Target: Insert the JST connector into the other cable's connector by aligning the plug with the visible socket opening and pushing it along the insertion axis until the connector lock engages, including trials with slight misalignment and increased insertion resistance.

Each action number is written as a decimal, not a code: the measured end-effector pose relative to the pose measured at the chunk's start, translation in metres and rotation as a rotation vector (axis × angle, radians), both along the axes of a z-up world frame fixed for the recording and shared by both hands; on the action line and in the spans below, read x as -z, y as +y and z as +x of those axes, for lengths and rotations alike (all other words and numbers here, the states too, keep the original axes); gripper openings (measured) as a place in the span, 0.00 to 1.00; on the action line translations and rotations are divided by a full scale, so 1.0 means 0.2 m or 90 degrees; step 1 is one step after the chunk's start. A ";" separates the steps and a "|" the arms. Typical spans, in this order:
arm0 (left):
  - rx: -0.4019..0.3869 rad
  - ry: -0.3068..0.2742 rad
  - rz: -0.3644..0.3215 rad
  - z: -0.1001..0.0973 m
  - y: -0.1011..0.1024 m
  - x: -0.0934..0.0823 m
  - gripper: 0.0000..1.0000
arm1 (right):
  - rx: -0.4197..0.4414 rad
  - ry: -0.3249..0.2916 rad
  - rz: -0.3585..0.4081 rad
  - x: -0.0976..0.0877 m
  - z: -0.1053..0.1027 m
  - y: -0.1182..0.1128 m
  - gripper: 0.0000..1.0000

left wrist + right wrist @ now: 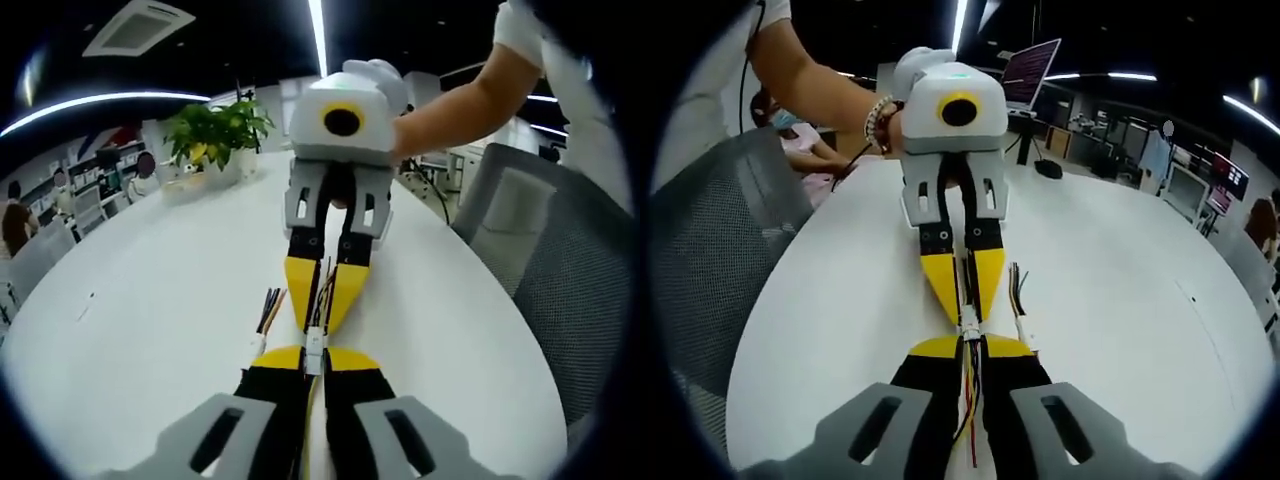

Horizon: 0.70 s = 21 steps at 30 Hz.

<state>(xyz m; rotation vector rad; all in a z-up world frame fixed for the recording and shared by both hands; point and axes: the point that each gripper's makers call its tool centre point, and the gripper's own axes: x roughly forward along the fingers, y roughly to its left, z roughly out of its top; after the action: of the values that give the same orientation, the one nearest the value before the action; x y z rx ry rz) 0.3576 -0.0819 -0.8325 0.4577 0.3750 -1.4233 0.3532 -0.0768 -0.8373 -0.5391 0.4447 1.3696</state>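
Tip to tip above the white worktop (150, 330), left gripper (316, 362) and right gripper (970, 335) each pinch a cable, white connectors (969, 325) meeting between them (lock state unclear); next, a straight push.

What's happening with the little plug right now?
Left gripper and right gripper tip to tip, each shut on its cable. White JST connectors meeting between them. Spare cable lies beside them on the table, not blocking.

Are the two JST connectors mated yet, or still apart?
Touching at least: the white connectors meet tip to tip between the left claw and right claw. Whether the lock has engaged, I cannot tell.
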 end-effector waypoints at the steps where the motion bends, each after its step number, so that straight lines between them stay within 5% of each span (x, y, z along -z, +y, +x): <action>1: 0.001 -0.001 0.002 0.00 0.00 0.00 0.00 | 0.000 0.000 -0.001 0.01 0.01 0.00 0.03; 21: -0.014 0.004 0.015 0.08 0.00 0.07 0.01 | 0.019 0.011 -0.003 0.08 0.08 -0.01 0.03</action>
<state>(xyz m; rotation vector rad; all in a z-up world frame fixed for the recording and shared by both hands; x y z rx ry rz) 0.3736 -0.0827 -0.8468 0.4674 0.4017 -1.4008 0.3690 -0.0787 -0.8535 -0.5231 0.4692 1.3466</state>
